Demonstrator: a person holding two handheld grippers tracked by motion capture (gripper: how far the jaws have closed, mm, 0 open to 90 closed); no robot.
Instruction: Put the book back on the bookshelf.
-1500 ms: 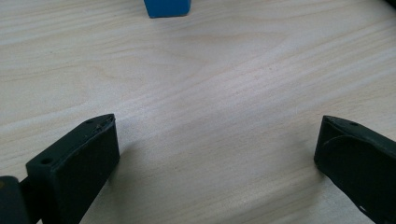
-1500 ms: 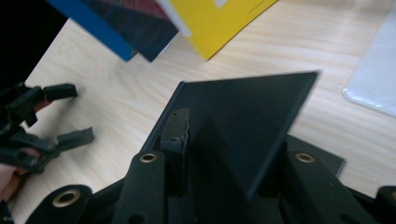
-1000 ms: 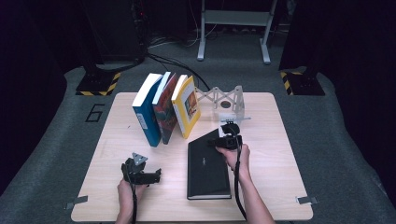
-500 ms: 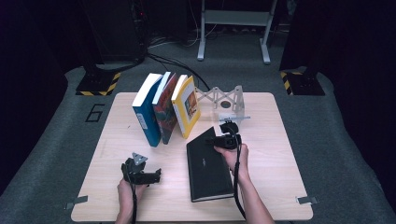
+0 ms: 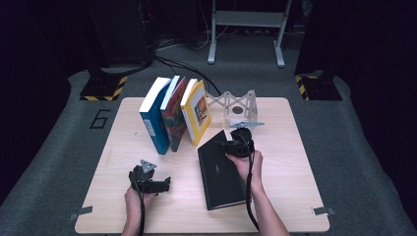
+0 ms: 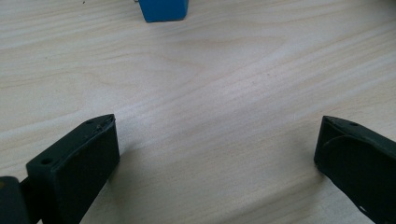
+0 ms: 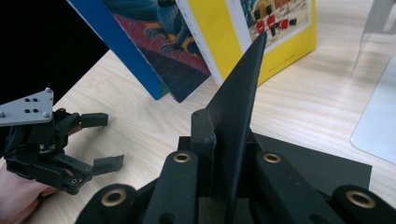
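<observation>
**Black book gripped at its far corner on the bench**

The black book (image 5: 221, 172) is a plain, dark hardback with a matt cover and a faint small mark near the middle of its face. It lies on the pale wooden bench (image 5: 295, 162), slightly right of centre, its long side running away from the person, its far end tipped a little toward the row of standing books. In the right gripper view its cover (image 7: 240, 107) rises as a thin dark wedge, edge-on, lifted off the pages below.

The grey metal bookstand (image 5: 236, 104) at the back of the bench holds three books leaning to the left: a blue book (image 5: 153, 120) at the left, a book with a red and blue picture cover (image 5: 174, 118) in the middle, and a yellow book (image 5: 196, 115) at the right. The yellow book stands just beyond the black book's far corner.

The right tool (image 5: 235, 146) sits at the black book's far right corner, its jaws narrow and clamped on the raised cover, one jaw on each side of it. The left tool (image 5: 155, 184) rests low over bare bench near the front left, well apart from the black book, its jaws spread wide with nothing between them; the foot of the blue book shows ahead of it.
</observation>
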